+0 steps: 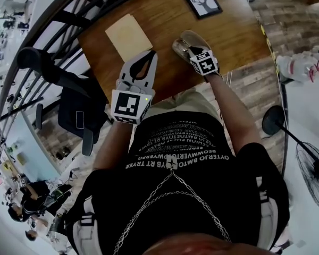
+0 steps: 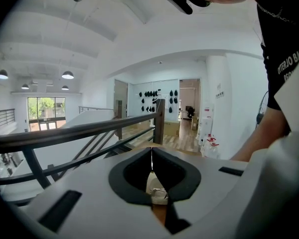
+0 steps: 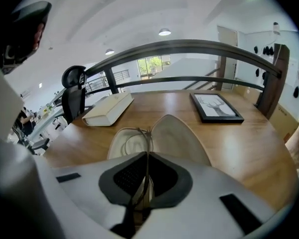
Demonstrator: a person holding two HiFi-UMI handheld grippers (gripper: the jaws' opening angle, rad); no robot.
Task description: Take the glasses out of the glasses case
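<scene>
An open beige glasses case (image 3: 177, 136) lies on the wooden table (image 3: 239, 143), its lid swung up to the right. Thin wire-framed glasses (image 3: 138, 133) stand up out of its left half. My right gripper (image 3: 147, 157) reaches down into the case, and its jaws are shut on the wire frame. From the head view the case (image 1: 184, 40) shows near the table's front edge, with the right gripper (image 1: 194, 52) just over it. My left gripper (image 1: 150, 55) hovers to the left of the case, shut and empty; in its own view the left gripper (image 2: 151, 154) points towards a railing.
A cream book (image 1: 128, 35) lies at the table's left and a framed deer picture (image 1: 201, 0) at its far right. A dark stair railing (image 3: 189, 49) runs behind the table. A black office chair (image 1: 69, 97) stands left of the table, and a floor fan (image 1: 313, 171) on the right.
</scene>
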